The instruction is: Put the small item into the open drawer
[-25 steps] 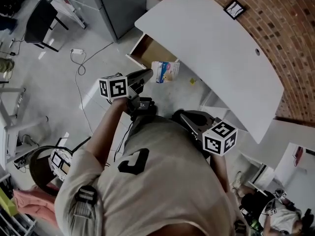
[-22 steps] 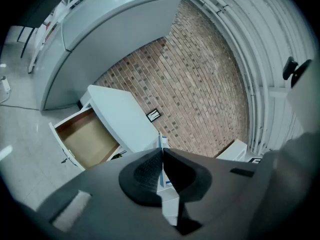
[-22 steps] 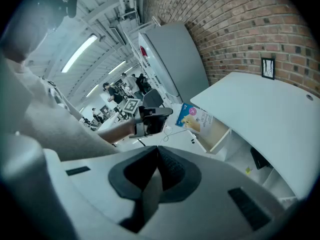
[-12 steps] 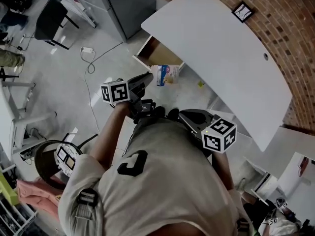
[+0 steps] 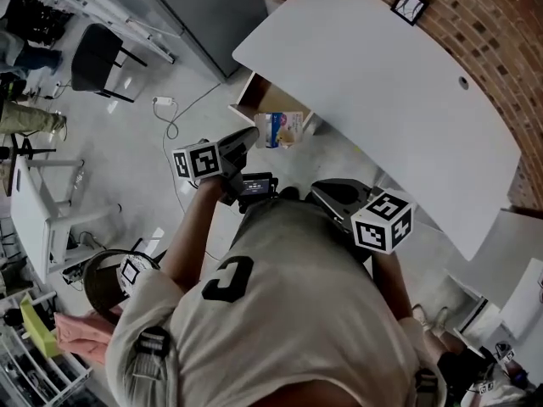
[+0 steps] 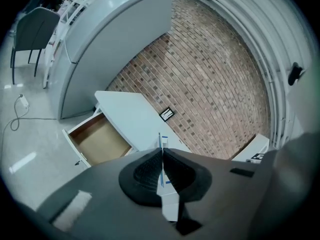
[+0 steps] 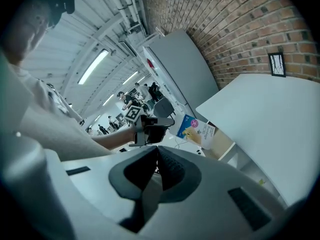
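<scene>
Left claw (image 6: 162, 153): clamped on the packet (image 5: 281, 129), held edge-on;
Drawer (image 6: 98, 143): seen ahead, left of the packet;
Right claw (image 7: 156, 156): closed on nothing, farther back

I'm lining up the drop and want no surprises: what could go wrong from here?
1. The left tool grips the packet by one edge only; it might slip or swing before reaching the drawer.
2. The desk top overhangs part of the drawer, so the packet could catch its edge.
</scene>
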`<state>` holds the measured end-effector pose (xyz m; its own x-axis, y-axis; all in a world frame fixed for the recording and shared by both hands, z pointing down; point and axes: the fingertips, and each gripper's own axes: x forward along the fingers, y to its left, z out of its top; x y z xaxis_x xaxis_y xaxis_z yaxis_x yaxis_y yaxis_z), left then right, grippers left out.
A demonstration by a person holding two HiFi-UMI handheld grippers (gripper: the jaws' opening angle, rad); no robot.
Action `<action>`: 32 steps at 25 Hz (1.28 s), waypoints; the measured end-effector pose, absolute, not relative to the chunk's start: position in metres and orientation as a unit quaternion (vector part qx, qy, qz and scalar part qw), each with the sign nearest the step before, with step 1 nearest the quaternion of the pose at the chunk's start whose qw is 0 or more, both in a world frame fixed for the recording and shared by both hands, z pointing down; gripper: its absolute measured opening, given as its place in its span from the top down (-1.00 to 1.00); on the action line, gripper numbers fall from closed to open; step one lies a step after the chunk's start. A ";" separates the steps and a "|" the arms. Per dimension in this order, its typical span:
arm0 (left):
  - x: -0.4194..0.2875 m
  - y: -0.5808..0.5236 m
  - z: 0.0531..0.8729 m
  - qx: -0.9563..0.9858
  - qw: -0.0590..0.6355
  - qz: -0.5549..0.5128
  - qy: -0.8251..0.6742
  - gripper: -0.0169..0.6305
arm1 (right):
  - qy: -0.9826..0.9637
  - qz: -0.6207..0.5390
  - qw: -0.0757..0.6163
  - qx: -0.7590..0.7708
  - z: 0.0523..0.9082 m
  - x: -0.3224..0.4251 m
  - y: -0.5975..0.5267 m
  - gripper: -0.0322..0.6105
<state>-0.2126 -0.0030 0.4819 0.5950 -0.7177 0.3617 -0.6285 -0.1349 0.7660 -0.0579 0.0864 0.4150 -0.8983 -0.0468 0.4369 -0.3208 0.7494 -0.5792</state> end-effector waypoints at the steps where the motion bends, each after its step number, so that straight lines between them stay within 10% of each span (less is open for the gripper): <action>1: -0.210 -0.005 0.483 0.750 0.482 -0.040 -0.451 0.92 | -0.913 0.343 0.197 0.097 0.416 -0.054 0.083 0.89; 32: -0.303 -0.096 0.536 0.780 0.490 0.074 -0.381 0.92 | -0.886 0.375 0.230 0.148 0.445 -0.170 0.014 0.89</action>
